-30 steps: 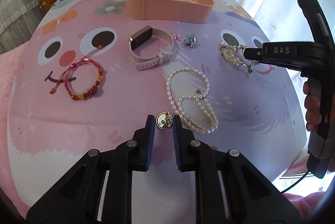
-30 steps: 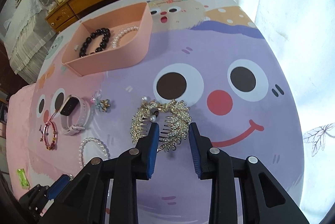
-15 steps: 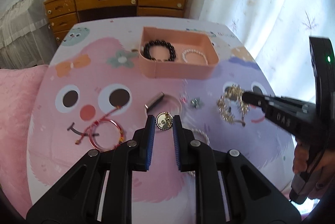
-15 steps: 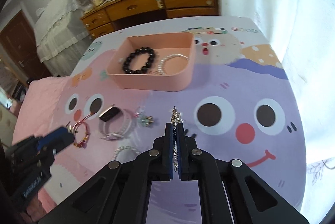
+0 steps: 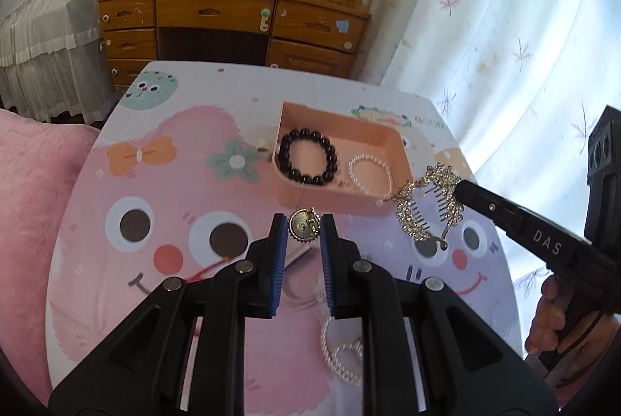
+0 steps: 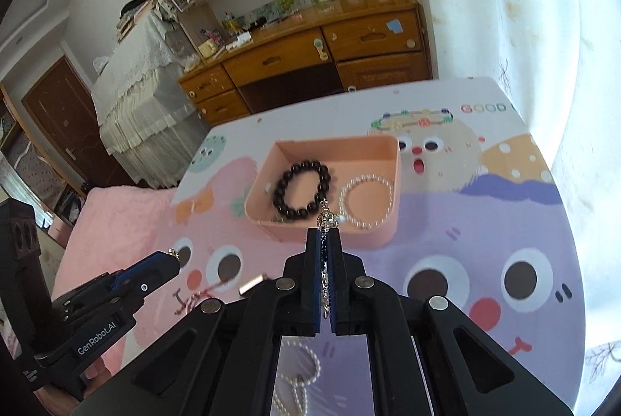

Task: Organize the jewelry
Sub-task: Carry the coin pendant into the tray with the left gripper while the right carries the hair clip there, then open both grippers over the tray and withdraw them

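In the left wrist view, two pairs of tongs are showing. The left tongs (image 5: 304, 226) are rising from the bottom centre and pinching one round gold brooch (image 5: 303, 226) between their blue pads, held in the air in front of the tray's near wall. The right tongs (image 5: 458, 187) are reaching in from the right edge and clamping one gold rhinestone hair comb (image 5: 429, 206), leaf-shaped with dark teeth, which is hanging just right of the tray. One pink tray (image 5: 372, 134) is sitting on the table (image 5: 116, 221) at centre frame, and it is holding two bracelets: a black bead bracelet (image 5: 308, 156) on its left and a white pearl bracelet (image 5: 369, 172) on its right. One pearl necklace (image 5: 341, 357) is lying on the table at lower centre, partly hidden by the left tongs.

In the right wrist view, the right tongs (image 6: 325, 241) are standing closed tight on the hair comb (image 6: 327, 220), seen edge-on as a thin glittering strip in front of the tray's near wall. The pink tray (image 6: 388, 144) is sitting above centre, again carrying the black bead bracelet (image 6: 302, 188) and the pearl bracelet (image 6: 366, 198). The left tongs (image 6: 170, 256) are entering at the lower left, their grip hard to make out here. The pearl necklace (image 6: 299, 373) is peeking out at the bottom between the arms of the right tongs.
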Motion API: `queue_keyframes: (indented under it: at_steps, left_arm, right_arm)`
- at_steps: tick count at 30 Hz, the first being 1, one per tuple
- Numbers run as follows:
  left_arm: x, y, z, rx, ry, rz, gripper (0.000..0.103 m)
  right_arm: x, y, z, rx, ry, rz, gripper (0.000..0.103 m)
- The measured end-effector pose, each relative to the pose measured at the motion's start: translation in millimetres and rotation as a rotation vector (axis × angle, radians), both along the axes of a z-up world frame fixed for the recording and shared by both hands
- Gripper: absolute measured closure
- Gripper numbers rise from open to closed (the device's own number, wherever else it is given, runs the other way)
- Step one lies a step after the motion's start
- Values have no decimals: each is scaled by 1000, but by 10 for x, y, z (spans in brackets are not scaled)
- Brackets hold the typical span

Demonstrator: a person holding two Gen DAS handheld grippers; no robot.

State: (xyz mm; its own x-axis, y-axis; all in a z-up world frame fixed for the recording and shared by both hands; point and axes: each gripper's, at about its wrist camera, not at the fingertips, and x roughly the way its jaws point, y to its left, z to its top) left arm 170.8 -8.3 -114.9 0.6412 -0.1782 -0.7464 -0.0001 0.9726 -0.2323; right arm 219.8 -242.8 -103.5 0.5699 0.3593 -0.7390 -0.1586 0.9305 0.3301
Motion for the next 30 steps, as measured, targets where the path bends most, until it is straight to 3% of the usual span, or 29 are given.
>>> queue_keyframes:
  at_steps: [8,15,21,25,30]
  left_arm:
    - [446,-69,100,-1,-67,-41,89]
    - [861,-165,-66,-42,-52,-57,89]
    - [1107,-228,-183,-75,-37,-53,88]
    - [1232,-301,-274,-50,22,-95,70]
    - [1257,-274,-315,-48,39,-95,65]
  right_arm:
    - [270,38,168,12,-75,-35,101]
    - [498,50,186,9,-101,-61,101]
    - [712,17,-32,17,-11,-79,99]
    - [792,-116,-246,57,66,-135,94]
    - [778,-257,-423,56,96,-188,81]
